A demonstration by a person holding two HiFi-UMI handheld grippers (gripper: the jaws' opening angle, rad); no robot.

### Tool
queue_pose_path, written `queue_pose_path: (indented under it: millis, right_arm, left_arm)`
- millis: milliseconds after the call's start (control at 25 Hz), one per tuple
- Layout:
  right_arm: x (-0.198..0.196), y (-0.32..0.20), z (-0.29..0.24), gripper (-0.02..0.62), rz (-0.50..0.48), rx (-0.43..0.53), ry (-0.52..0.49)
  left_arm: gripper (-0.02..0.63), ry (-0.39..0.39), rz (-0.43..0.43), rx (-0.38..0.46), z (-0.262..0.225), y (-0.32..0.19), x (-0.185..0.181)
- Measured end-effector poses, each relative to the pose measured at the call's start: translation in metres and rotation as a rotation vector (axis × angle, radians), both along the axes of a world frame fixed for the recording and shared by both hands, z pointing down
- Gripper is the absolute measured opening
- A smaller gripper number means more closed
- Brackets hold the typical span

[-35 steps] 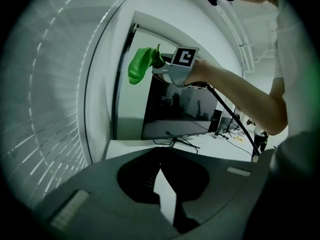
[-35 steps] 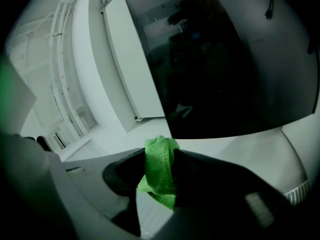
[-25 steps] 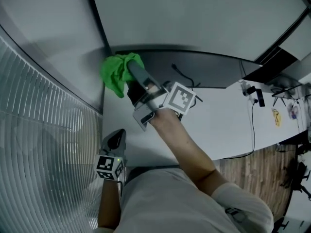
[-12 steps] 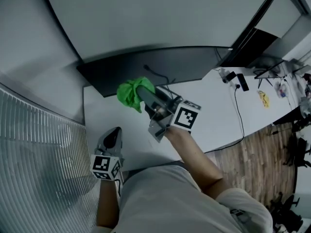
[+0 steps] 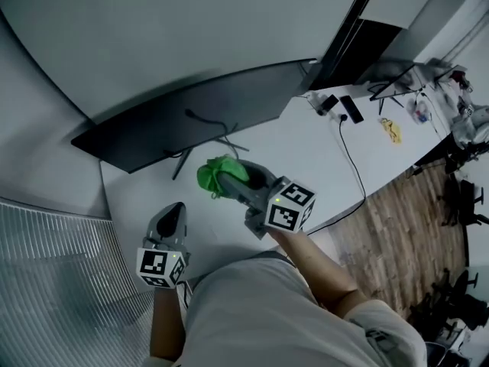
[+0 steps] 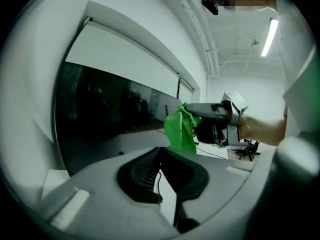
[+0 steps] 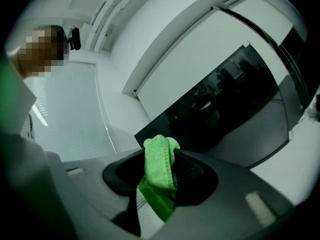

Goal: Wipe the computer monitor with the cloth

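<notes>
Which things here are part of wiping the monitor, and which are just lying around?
For the job:
cloth
monitor
right gripper, gripping the cloth

Just lying about:
cable
black plug
yellow item on the desk
left gripper, empty

Black power adapters and a small yellow object lie at the white surface's right end, beside brown wood-plank flooring.

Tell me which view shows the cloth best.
Right gripper view: the green cloth fills the centre, clamped between the fingers of the right gripper. Head view shows it small, bunched at that gripper's tip. Left gripper view shows it side-on, hanging.
</notes>
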State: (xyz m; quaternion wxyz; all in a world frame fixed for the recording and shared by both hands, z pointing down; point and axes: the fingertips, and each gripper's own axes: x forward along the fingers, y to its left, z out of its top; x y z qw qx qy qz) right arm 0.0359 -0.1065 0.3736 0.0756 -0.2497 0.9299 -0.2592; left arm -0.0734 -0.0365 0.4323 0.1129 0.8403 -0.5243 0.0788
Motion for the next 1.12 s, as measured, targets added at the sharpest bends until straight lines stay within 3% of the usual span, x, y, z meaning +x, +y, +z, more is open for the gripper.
queue_pose_path:
  millis: [240,360,680,1120]
  right_arm:
    - [0.047,0.006,0.026,0.163,0.113,0.146,0.258]
    - [0.066,0.011,0.036,0.163,0.145,0.17,0.334]
    - [0.089,0.02,0.066,0.163,0.184,0.181,0.449]
    - [0.086,0.01,0.08,0.163,0.192,0.167,0.469]
  left_arm:
    - [0.009,-0.004,0.066,0.018,-0.001,-0.013,0.023]
    - [0.009,-0.008,0.083,0.021,-0.001,-0.018,0.03]
    - [0.009,-0.014,0.1,0.02,0.001,-0.024,0.033]
    - [0.009,-0.016,0.092,-0.005,0.01,-0.027,0.029]
